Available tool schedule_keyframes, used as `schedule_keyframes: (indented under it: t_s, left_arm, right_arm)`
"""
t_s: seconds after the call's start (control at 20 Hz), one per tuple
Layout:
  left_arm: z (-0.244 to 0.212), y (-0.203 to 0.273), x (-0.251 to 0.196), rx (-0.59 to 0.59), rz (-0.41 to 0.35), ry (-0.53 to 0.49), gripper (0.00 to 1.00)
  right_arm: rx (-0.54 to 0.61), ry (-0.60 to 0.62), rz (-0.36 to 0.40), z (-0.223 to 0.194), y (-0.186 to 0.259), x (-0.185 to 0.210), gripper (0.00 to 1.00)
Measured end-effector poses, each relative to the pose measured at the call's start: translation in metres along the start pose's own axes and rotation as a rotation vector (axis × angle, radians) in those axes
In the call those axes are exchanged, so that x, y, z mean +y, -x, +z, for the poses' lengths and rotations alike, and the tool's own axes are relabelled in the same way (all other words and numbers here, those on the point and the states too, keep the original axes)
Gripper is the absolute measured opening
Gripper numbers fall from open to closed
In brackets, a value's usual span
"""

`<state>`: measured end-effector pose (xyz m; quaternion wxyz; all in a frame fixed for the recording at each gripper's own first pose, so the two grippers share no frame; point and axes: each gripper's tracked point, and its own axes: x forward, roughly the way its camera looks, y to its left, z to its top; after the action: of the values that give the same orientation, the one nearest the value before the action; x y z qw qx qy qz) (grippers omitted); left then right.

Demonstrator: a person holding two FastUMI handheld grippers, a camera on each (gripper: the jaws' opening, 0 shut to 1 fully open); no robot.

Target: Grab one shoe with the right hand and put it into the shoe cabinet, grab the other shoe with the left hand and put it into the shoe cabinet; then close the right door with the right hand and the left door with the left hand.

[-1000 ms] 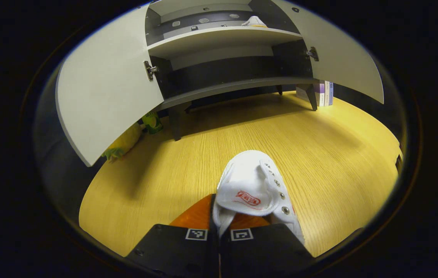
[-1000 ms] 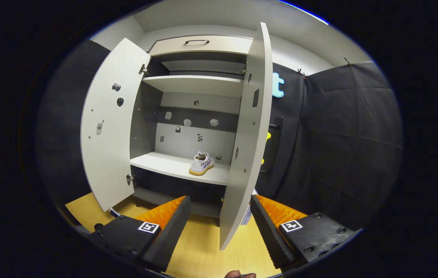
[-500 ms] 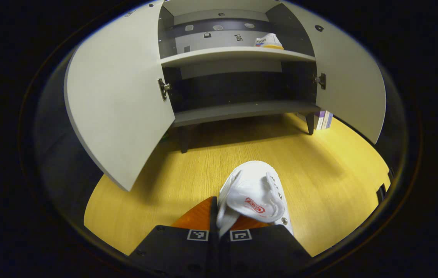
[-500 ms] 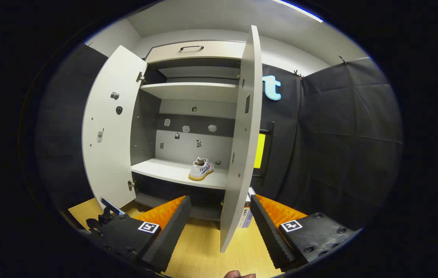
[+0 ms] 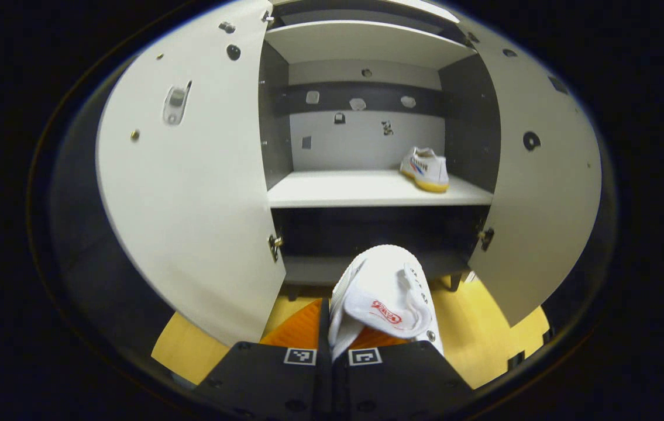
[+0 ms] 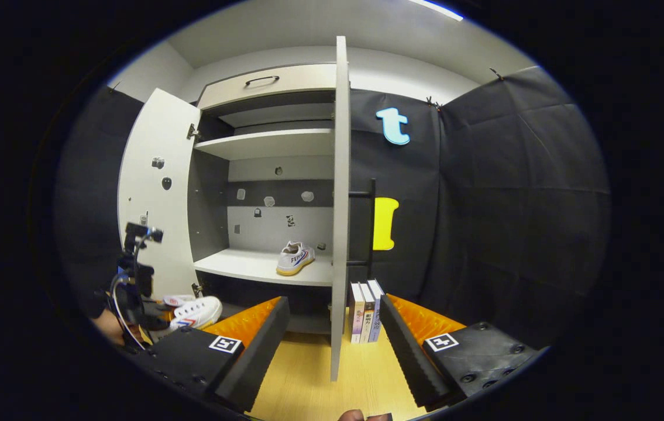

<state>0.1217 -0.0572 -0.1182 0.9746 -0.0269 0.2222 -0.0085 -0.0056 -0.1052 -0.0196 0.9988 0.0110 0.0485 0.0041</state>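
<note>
The shoe cabinet (image 5: 367, 190) now stands square before the left gripper (image 5: 332, 327), its middle shelf (image 5: 361, 190) risen from the top edge of the left gripper view toward the centre within a second: the carry is closing on the opening. Both doors, the left door (image 5: 191, 193) and the right door (image 5: 542, 193), hang wide open. The first shoe (image 5: 425, 168) sits at the right end of that shelf, so half the stowing looks done. The left gripper pinches the second shoe (image 5: 387, 295) by its collar, held aloft short of the shelf. The right gripper (image 6: 334, 339) hangs spread and empty, having drifted sideways so the right door shows edge-on (image 6: 337, 222). The second shoe's toe points away and cannot be seen; its sole is hidden. Books (image 6: 365, 313) stand beside the cabinet.
</note>
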Motion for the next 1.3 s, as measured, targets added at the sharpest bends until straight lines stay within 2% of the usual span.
schedule_keyframes:
  t_s: [0.1, 0.3, 0.55, 0.8, 1.0, 1.1, 1.3]
  left_arm:
    - [0.047, -0.012, -0.001, -0.042, 0.001, 0.005, 0.06]
    - [0.128, -0.049, 0.000, -0.107, 0.054, -0.027, 0.05]
    - [0.191, -0.124, -0.004, -0.104, 0.096, -0.015, 0.06]
    - [0.205, -0.212, 0.010, -0.023, 0.212, -0.011, 0.05]
    - [0.199, -0.262, 0.019, 0.011, 0.276, -0.018, 0.06]
    - [0.192, -0.280, 0.019, 0.042, 0.283, 0.009, 0.06]
    - [0.191, -0.306, 0.020, 0.060, 0.307, -0.039, 0.05]
  right_arm:
    - [0.015, -0.021, -0.010, -0.006, 0.000, -0.013, 0.98]
    - [0.038, -0.036, -0.052, -0.019, 0.006, -0.044, 0.98]
    - [0.046, -0.023, -0.118, -0.027, 0.012, -0.085, 0.98]
    - [0.042, -0.013, -0.170, -0.026, 0.014, -0.118, 0.98]
    - [0.066, -0.006, -0.215, -0.030, 0.018, -0.143, 0.98]
    - [0.072, 0.000, -0.239, -0.031, 0.022, -0.153, 0.98]
    - [0.093, 0.016, -0.276, -0.036, 0.030, -0.165, 0.98]
